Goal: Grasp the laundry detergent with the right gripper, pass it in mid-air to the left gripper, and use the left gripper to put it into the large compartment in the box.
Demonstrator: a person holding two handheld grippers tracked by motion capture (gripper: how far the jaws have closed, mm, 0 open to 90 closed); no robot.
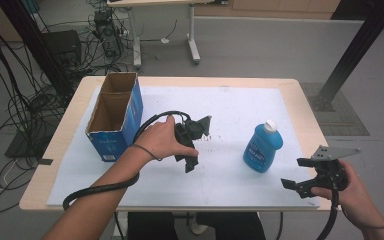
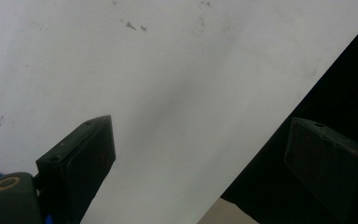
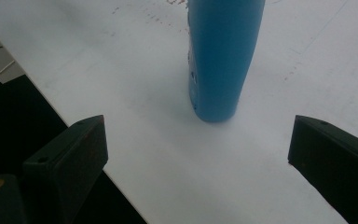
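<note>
Lower right of the high view: right gripper (image 1: 291, 174) spread wide and empty, hovering at the front edge of the white sheet (image 1: 230, 107), aimed at the blue bottle (image 1: 263, 147). In the right gripper view, jaws set far apart at the bottom corners, bottle (image 3: 223, 56) standing upright in the upper middle of the frame, ahead of the pads and untouched. Risk here: tall, narrow, standing on a small base near the sheet's front right; one pad arriving before the other likely to tip it over or push it toward the table edge. Smooth rounded plastic also likely to slip or twist if pinched off-centre or too high near the white cap (image 1: 270, 125).

Centre of the high view: left gripper (image 1: 190, 150) held over the sheet, tipped downward, likewise wide open with nothing between its jaws; in the left gripper view just bare sheet (image 2: 168, 93) and the dark drop beyond its edge. Thick black cable (image 1: 100, 189) looping off the lower left, liable to drag on a fast swing.

Upper left: open blue cardboard box (image 1: 115, 117) standing well apart from the bottle. Probable destination, so a long carry across the table, with the box rim easy to clip on the way in
</note>
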